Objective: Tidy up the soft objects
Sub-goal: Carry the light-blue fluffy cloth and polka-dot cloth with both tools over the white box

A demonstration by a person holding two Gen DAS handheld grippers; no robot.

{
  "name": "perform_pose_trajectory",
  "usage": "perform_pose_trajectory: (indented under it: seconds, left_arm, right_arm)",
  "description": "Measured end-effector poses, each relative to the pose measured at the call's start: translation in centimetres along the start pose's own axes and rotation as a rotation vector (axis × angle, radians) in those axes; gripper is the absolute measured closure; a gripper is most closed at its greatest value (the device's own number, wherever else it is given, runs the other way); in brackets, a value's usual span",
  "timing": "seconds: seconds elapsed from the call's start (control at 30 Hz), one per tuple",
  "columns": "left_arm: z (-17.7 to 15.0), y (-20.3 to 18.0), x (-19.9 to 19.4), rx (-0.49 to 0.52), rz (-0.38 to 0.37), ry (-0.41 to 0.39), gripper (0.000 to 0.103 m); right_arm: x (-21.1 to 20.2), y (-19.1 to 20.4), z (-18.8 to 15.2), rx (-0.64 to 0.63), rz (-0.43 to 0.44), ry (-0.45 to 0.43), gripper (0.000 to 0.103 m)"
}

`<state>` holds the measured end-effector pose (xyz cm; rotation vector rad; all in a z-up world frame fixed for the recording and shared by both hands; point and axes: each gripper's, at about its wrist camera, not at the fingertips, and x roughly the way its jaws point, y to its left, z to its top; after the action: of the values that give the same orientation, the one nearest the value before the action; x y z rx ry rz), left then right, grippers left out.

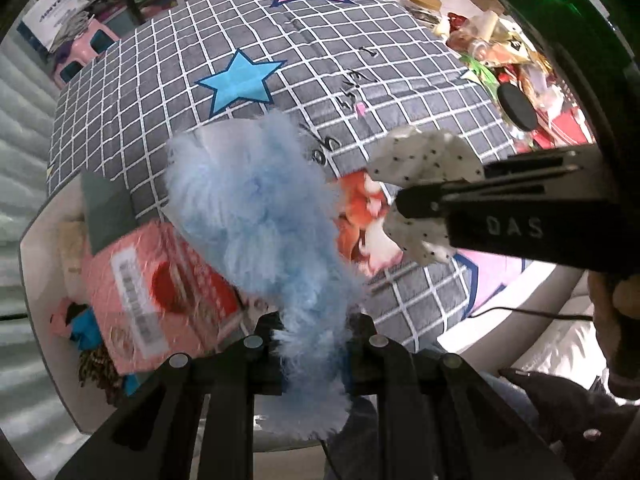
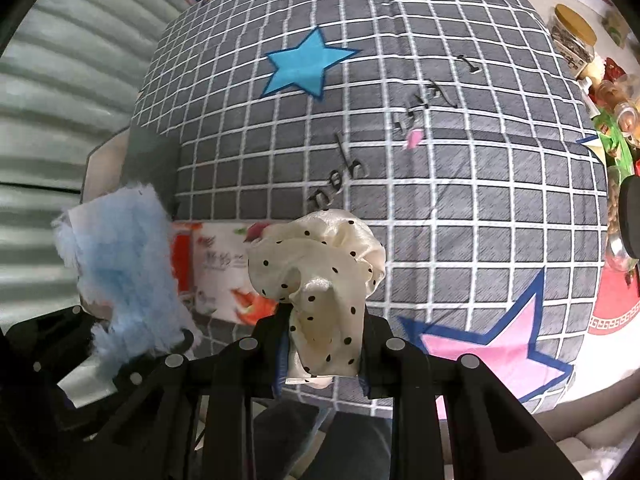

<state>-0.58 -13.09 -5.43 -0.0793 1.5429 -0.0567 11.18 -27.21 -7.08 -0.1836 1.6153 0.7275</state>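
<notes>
My left gripper (image 1: 316, 332) is shut on a fluffy light-blue cloth (image 1: 260, 216) and holds it up above the table; the cloth also shows at the left of the right wrist view (image 2: 124, 272). My right gripper (image 2: 324, 344) is shut on a cream scrunchie with black dots (image 2: 320, 272), held in the air. In the left wrist view the right gripper (image 1: 404, 196) comes in from the right with the dotted scrunchie (image 1: 424, 160) in its jaws. Both hang over a grey checked cloth with stars (image 1: 360, 60).
A pink box with a barcode (image 1: 156, 292) lies at the left on the white table (image 1: 44, 248). A printed packet (image 2: 224, 272) lies on the checked cloth under the held items. Jars and snack packets (image 1: 492, 40) crowd the right side. A pink stool (image 1: 88, 48) stands far left.
</notes>
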Motion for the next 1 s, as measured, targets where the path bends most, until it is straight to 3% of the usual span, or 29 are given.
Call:
perform_pose_trajectory:
  seconds: [0.3, 0.63, 0.67, 1.0]
  left_arm:
    - [-4.1, 1.0, -1.8, -0.007, 0.002, -0.038, 0.083]
    - [-7.0, 5.5, -4.8, -0.134, 0.040, -0.121, 0.083]
    - [-7.1, 5.9, -5.0, -0.137, 0.078, -0.214, 0.083]
    - [-10.1, 11.3, -6.7, -0.289, 0.107, -0.253, 0.083]
  right_arm:
    - [-0.7, 4.2, -1.8, -0.059, -0.008, -0.014, 0.075]
    - [-2.0, 10.3, -1.8, -0.164, -0.013, -0.049, 0.075]
    - [-2.0, 10.9, -1.7, -0.174, -0.014, -0.051, 0.075]
    - [-1.6, 17.4, -0.9, -0.307, -0.012, -0.050, 0.075]
